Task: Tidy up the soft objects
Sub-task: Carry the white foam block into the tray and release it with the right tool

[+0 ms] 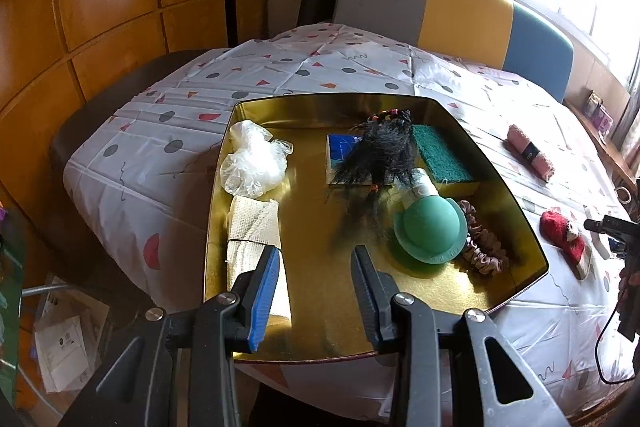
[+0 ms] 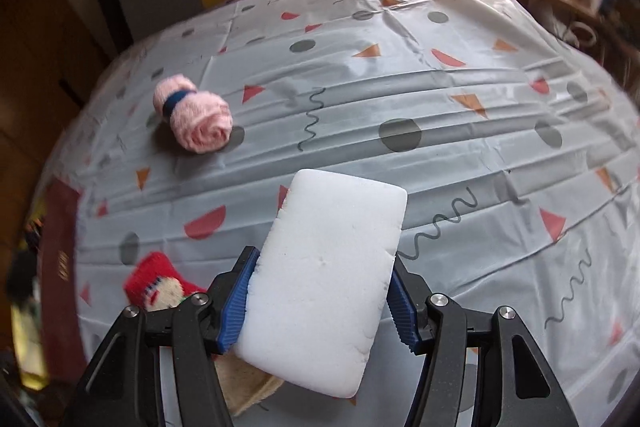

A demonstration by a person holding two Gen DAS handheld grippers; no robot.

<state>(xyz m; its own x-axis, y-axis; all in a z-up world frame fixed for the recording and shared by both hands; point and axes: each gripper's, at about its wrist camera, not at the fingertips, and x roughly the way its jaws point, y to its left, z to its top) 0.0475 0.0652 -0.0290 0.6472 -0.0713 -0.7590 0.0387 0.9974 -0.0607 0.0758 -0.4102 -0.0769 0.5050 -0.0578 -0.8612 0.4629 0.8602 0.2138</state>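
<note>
The white sponge block sits in the lower centre of the right wrist view, pinched on its two long sides by the right claw, whose blue pads press into the foam. It is held above the patterned cloth of the surface. To the lower left of the block lies a red and cream sock, and further up on the left a rolled pink towel with a dark band rests on the cloth.

In the left wrist view the left claw is spread wide with nothing between its fingers, low in the frame over the near edge of a gold tray. In the tray, from left to right, lie a crumpled clear plastic bag, a folded beige cloth below it, a black hairpiece draped over a blue-and-white packet, a green-topped yellow scouring sponge, a green rubber bulb and a brownish scrunchie touching the bulb's right rim. Right of the tray, on the cloth, the pink towel and the sock show again.
</note>
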